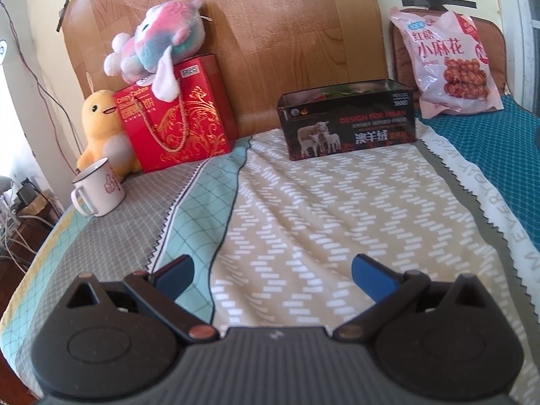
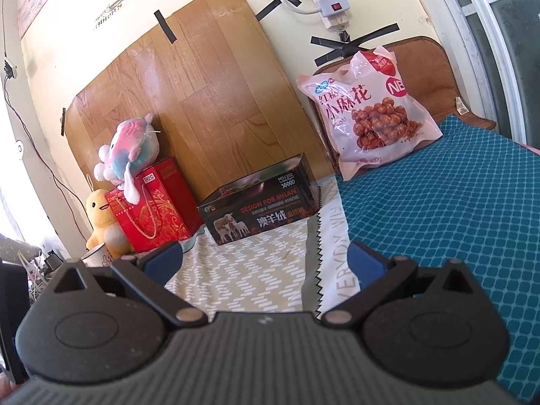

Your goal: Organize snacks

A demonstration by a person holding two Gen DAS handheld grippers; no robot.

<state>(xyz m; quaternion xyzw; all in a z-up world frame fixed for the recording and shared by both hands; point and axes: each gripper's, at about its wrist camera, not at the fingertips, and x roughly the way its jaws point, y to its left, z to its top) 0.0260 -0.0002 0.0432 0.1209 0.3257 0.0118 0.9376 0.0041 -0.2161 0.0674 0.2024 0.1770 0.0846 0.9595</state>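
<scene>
Left gripper [image 1: 271, 271]: fills the bottom of the left wrist view, blue pads spread wide with only bedspread between them; it holds nothing.
Right gripper [image 2: 265, 260]: bottom of the right wrist view, fingers likewise parted and empty, hovering over the seam where the patterned cover meets the blue sheet.
Bedspread [image 1: 320, 209]: beige zigzag cloth across the middle of the frame; no loose snack shows on it.
Mug [image 1: 98, 190]: white, left edge of the left wrist view, standing upright on the grey checked part.
Black box [image 1: 349, 123]: open-topped, printed with sheep, centre of the frame toward the back; red and green packaging shows over its rim, though what the packets are I cannot tell.
Snack bag [image 2: 369, 111]: large pink bag, upper right, leaning upright against a brown cushion [image 2: 428, 77], well apart from the box.
Red gift box [image 1: 175, 114]: upper left, with two plush toys around it, one on top and a yellow one beside it.
Stage: packets already sit in the box, and the pink bag stands outside it; this fits sorting partly done, or a finished tidy with the bag meant to stay there.
Handling note: if the bag is lifted, I judge a pinch near its top seam safest, since the film is slack and the contents brittle; it looks too bulky for the box.
</scene>
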